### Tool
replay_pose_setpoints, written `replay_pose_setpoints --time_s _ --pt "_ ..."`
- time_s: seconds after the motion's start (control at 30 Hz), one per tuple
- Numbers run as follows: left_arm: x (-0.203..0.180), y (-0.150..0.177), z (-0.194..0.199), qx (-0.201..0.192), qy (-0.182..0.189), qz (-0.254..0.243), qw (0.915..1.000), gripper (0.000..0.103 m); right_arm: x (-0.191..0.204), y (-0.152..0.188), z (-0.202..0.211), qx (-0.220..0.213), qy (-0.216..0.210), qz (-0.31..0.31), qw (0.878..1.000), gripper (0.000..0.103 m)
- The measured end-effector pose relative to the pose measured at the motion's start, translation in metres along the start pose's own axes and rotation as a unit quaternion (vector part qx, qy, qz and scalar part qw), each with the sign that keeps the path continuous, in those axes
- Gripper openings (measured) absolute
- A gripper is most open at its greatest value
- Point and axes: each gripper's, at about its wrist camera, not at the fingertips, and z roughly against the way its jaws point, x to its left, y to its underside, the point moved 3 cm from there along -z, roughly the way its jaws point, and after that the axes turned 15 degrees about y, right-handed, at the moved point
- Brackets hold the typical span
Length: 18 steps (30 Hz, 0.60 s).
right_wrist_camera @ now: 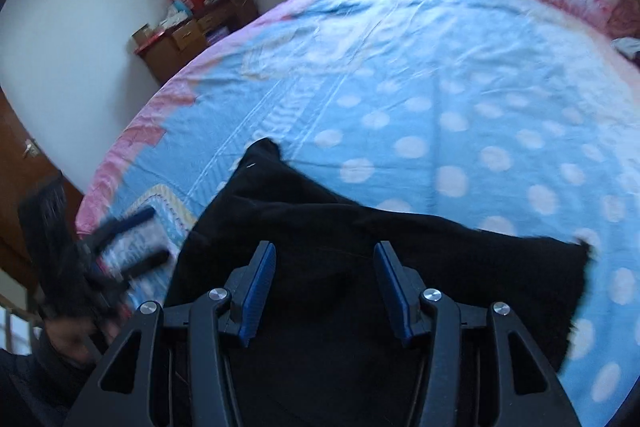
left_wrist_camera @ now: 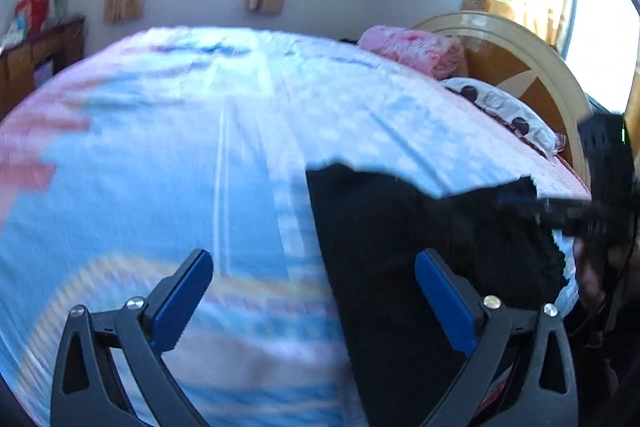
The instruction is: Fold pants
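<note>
The pants (right_wrist_camera: pixel 360 267) lie black and bunched on the near edge of the bed (right_wrist_camera: pixel 440 99), and with my left gripper (left_wrist_camera: pixel 314 291) spread wide and my right gripper (right_wrist_camera: pixel 324 291) half open, both empty, I should pinch 1 hem cleanly before folding.

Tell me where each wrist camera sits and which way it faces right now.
Left wrist: on the left gripper, angled down across the blue dotted bedsheet toward the window; open jaws show, right gripper at right edge.
Right wrist: on the right gripper, above the black fabric pants; open jaws show, left gripper at left.
Shared: pants, bedsheet, pink bedding.
</note>
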Motion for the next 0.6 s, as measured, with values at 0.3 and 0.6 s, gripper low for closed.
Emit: replay_pose_setpoints --time_s 0.3,0.6 --pt "-0.024 -0.058 -0.058 0.091 0.091 -0.209 0.9694 0.070 -0.025 0.041 0.012 -0.014 0.032 -0.040 0.999 0.053" --pt "-0.033 -0.051 -0.117 0.186 0.169 -0.215 0.9438 0.048 -0.031 0.057 0.013 -0.035 0.050 -0.019 0.998 0.053"
